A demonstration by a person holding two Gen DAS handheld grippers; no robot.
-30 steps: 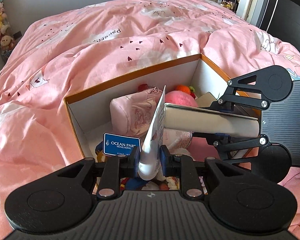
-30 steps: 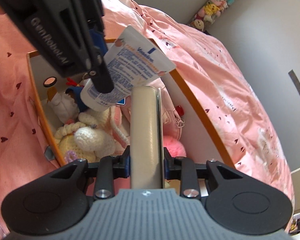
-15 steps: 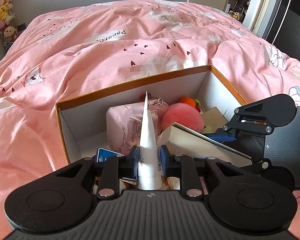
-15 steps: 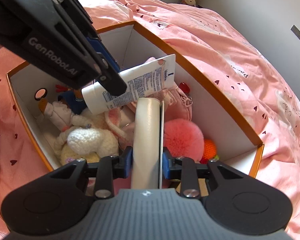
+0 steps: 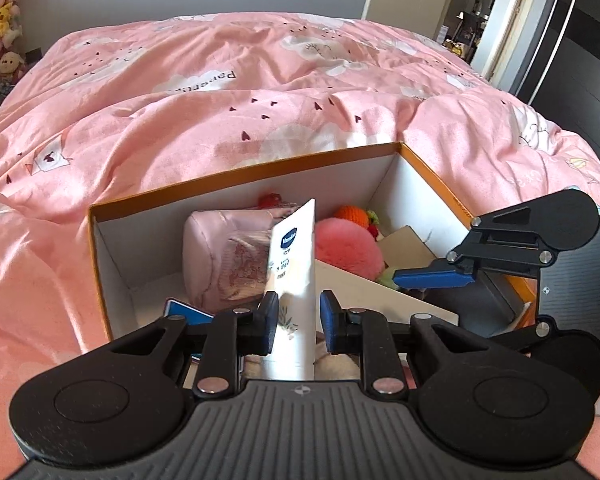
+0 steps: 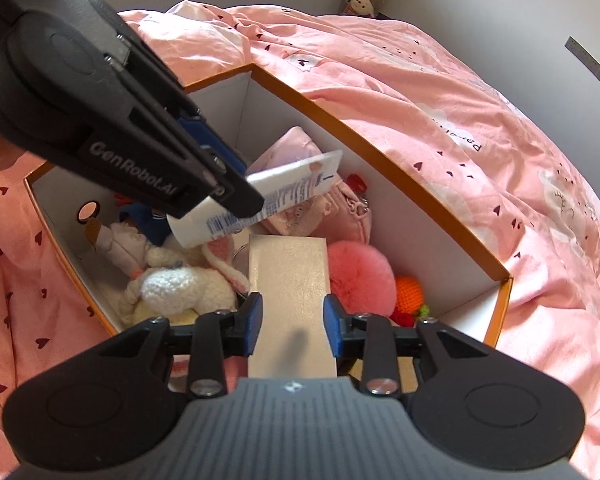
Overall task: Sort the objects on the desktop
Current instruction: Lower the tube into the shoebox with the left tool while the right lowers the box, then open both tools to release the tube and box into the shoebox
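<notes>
I have the white lotion tube (image 5: 294, 276) standing crimp-end up between my left gripper (image 5: 299, 322)'s fingers (image 5: 269, 320), over the near part of the open box (image 5: 228, 172). The left pad touches the tube, but a gap shows at the right pad, so the fingers are spread and not clamping it. From the right wrist view the tube (image 6: 260, 204) slants across the box (image 6: 364, 148) above the cream plush toy (image 6: 176, 288).

My right gripper (image 6: 292, 322) has its fingers (image 6: 253, 322) parted on either side of a flat cream carton (image 6: 290, 300); I cannot tell whether they touch its edges. The carton (image 5: 380, 292) lies tilted over the box's contents.

Inside the box sit a pink pouch (image 5: 224, 256), a fluffy pink ball (image 6: 360, 276), a small orange knitted toy (image 6: 410, 294) and a blue card (image 5: 186, 312). The box rests on a bed under a pink quilt (image 5: 220, 92).
</notes>
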